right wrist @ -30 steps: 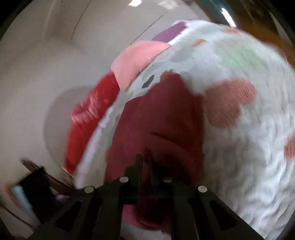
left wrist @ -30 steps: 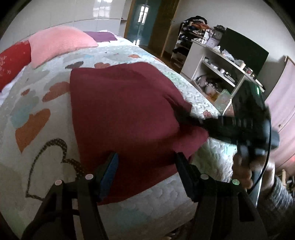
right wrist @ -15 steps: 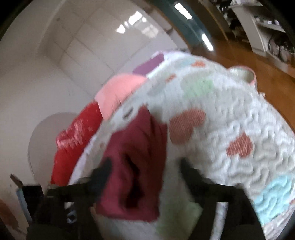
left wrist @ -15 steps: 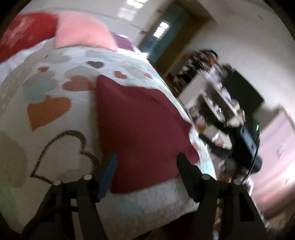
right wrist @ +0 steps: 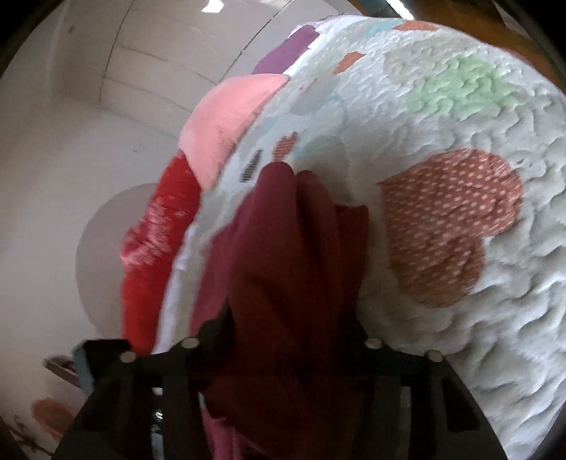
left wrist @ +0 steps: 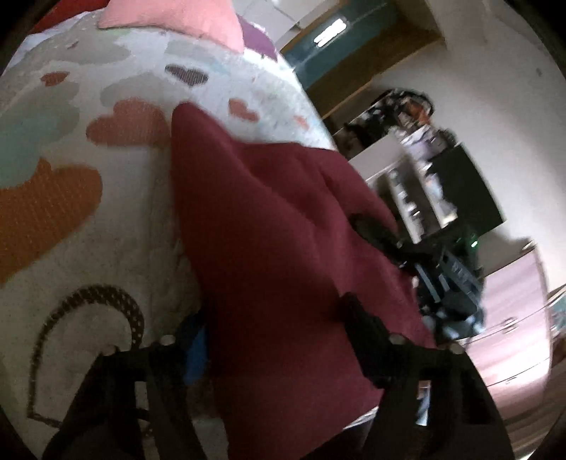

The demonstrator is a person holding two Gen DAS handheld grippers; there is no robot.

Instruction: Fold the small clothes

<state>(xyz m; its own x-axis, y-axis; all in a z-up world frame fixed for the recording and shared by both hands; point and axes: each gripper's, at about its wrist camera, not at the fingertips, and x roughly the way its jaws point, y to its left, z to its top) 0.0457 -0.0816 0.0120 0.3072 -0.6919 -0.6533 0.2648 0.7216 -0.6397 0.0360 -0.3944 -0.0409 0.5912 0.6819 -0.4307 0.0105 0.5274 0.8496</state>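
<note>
**Onlooker A:** Maroon cloth, that's the garment point(left wrist: 283, 226) — it lies on the heart-print quilt point(left wrist: 70, 177), near the bed's foot edge, well down from the pink pillow point(left wrist: 184, 17).

**Onlooker B:** Which way does it run?

**A:** As I judge it, its long axis goes from the foot edge up toward that pillow. The left gripper point(left wrist: 279, 329) sits at the near hem, cloth between its jaws, which stand roughly half open. I can't see the pads pressing on anything.

**B:** And the other one?

**A:** The right gripper point(right wrist: 286, 339) is at the garment's side edge farthest from the pillow side wall; a bunched fold rises between its jaws, and they are closing on it. Whether the pads bite yet, the blur hides.

**B:** Which is nearer the work?

**A:** Both are at the garment; the right looks deeper into the cloth. I'd guess the next fold carries that edge across the garment.

**B:** Any baskets?

**A:** None that I can make out; only cluttered shelves point(left wrist: 417, 184) beyond the bed.
</note>
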